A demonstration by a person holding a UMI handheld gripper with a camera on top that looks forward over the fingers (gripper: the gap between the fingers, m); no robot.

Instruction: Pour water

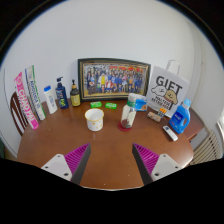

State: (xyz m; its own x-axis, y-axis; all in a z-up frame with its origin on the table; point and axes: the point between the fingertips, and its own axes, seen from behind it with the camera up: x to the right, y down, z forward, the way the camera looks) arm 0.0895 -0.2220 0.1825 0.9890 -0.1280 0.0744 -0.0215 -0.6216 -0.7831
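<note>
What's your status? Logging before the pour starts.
Fingers open, empty, short of everything. White cup and bottle stand ahead on the table, untouched. Path to both clear.

A white cup (95, 120) stands upright on the wooden table near the centre of the frame, its open mouth showing a pale inside. Just to its right, apart from it, a clear bottle (128, 112) with a white cap stands upright on a small red base. Both lie well beyond the fingers.
</note>
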